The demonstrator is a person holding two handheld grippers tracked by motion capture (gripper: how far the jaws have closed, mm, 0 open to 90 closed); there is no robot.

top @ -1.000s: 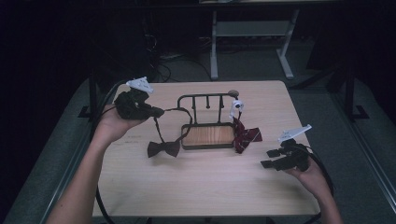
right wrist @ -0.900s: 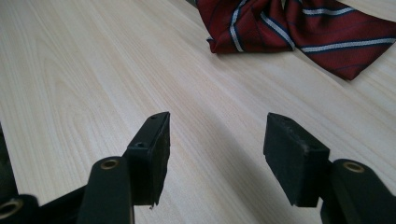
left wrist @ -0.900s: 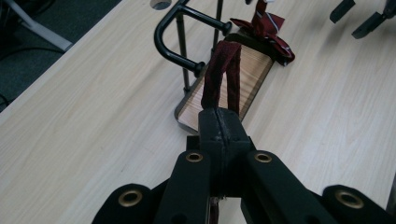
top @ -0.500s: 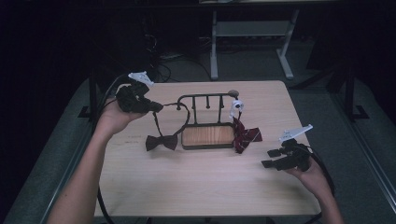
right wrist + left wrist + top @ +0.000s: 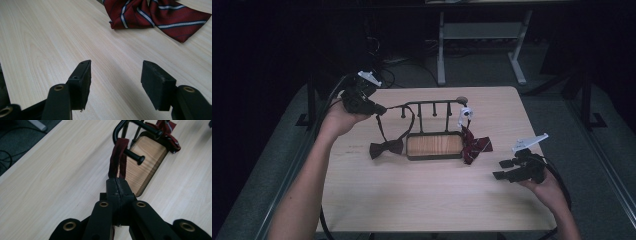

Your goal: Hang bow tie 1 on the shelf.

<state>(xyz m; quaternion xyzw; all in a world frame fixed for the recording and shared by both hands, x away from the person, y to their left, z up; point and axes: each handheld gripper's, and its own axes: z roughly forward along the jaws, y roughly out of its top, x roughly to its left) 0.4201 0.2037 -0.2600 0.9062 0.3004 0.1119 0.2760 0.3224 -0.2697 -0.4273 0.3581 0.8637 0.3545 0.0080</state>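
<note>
The left gripper [image 5: 379, 110] is raised at the table's [image 5: 412, 195] far left corner, jaws clamped on the strap [image 5: 117, 160] of a dark bow tie [image 5: 386, 148] — the bow hangs below, just left of the rack [image 5: 434, 145]; a striped tie [image 5: 474, 145] lies right of the rack; the right gripper [image 5: 502, 170] rests apart, jaws wide and empty.

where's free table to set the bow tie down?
Free: the table's near strip in front of the rack, between both forearms, and the far right corner. Crowded: mid-table, with the dark bow tie, its strap in the left gripper, and the striped bow tie.
</note>
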